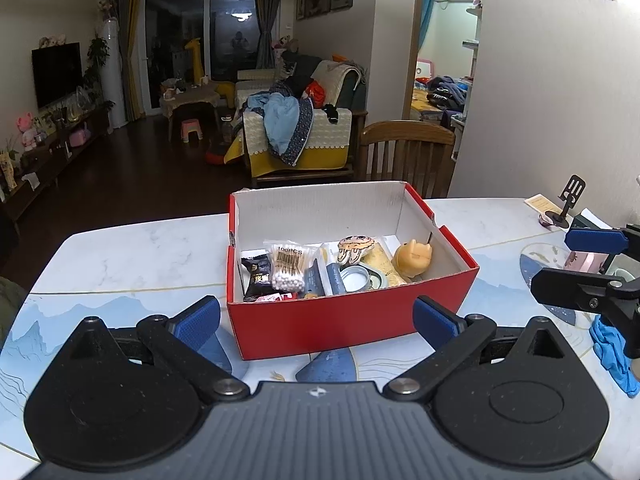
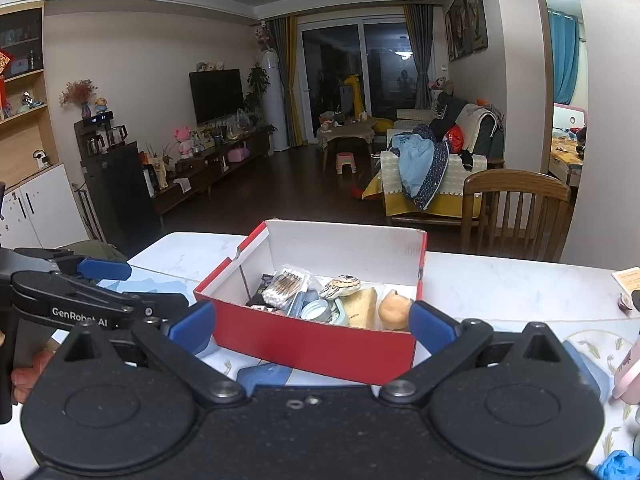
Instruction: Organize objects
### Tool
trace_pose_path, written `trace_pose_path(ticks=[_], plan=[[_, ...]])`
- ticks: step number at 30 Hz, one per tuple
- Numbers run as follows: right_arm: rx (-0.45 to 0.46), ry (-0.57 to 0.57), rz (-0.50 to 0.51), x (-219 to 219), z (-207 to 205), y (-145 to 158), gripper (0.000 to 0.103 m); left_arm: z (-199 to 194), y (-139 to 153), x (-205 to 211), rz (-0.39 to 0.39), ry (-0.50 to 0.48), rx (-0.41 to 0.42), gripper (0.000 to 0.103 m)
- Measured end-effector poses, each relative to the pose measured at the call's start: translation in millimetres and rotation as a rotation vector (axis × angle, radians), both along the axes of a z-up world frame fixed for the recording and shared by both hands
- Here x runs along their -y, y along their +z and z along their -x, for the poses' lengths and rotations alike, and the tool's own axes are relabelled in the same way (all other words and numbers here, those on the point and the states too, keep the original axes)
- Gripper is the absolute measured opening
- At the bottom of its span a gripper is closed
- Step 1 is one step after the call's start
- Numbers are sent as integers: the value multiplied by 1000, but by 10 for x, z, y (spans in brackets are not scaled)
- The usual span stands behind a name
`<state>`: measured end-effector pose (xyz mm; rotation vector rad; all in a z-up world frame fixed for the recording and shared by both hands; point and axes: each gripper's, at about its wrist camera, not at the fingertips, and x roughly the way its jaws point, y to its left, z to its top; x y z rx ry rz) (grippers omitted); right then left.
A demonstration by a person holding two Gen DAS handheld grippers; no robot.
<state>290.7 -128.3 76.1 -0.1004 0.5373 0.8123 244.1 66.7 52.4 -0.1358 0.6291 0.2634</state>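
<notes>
So from the left wrist view we've got the left gripper point(image 1: 316, 316) spread wide with nothing in it, its blue pads sitting either side of the near wall of the red box point(image 1: 352, 320) on the marble table point(image 1: 120, 256). Inside the box: a pack of cotton swabs point(image 1: 286, 266) on the left, a black snack packet point(image 1: 256, 280) beside it, a round tin point(image 1: 356, 278) in the middle and a yellow figure point(image 1: 412, 260) on the right. The right gripper point(image 1: 592, 264) pokes in from the right edge, fingers apart and holding nothing, with a blue cloth point(image 1: 614, 352) below it.

Over in the right wrist view, the right gripper point(image 2: 312, 326) is also spread wide and holding nothing, the box point(image 2: 312, 344) just past its tips. The left gripper point(image 2: 132, 288) shows at the left, a hand point(image 2: 28, 372) behind it. A wooden chair point(image 2: 516, 208) stands at the far side.
</notes>
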Motion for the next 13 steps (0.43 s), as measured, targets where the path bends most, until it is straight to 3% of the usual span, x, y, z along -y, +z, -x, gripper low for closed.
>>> trace_pose_path(ticks=[13], plan=[[-20, -16, -5, 81, 62, -26, 103, 47, -11, 40, 14, -12, -6, 103]])
